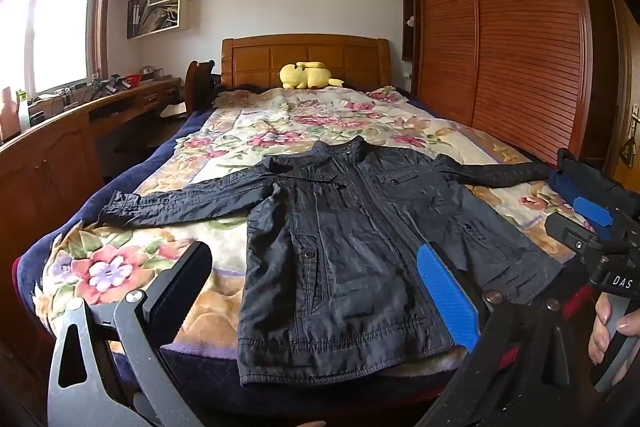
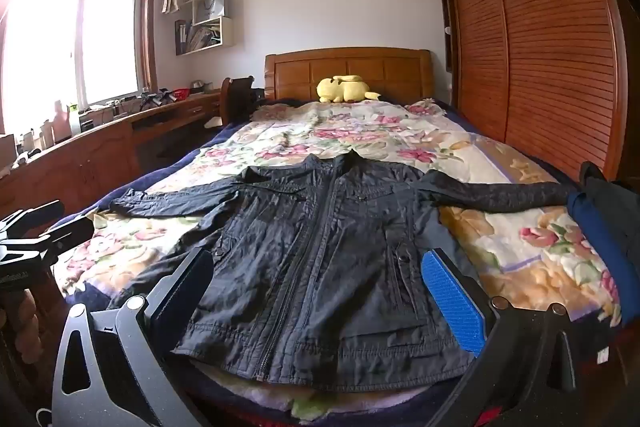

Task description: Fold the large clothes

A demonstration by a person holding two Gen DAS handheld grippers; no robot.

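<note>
A black jacket [image 1: 352,251] lay face up and spread flat on the flowered blanket [image 1: 120,267] of the bed [image 2: 348,67], directly ahead of both claws, its hem nearest them and its collar pointing away toward the headboard. The left claw [image 1: 316,291] hovered above the hem with its two fingers wide apart and nothing between them; the right claw [image 2: 320,299] was held the same way, jaws apart and empty, over the lower front of the jacket. Both sleeves stretched straight out to either side of the claws, the zip front appeared closed, and no crease or fold was visible, so the task was judged to be at its very start: the garment was laid out, but every fold of sleeves and body remained to be made. The far end of the right-hand sleeve ran under a dark blue and black bundle [image 2: 600,227] at the bed's edge, and whether that bundle was more clothing could not be told. In the left wrist view the right claw's body and part of the hand holding it covered the jacket's right-hand hem corner. A yellow plush toy [image 1: 308,75] rested well beyond the jacket, against the headboard. The near edge of the bed was cut off below both claws.
</note>
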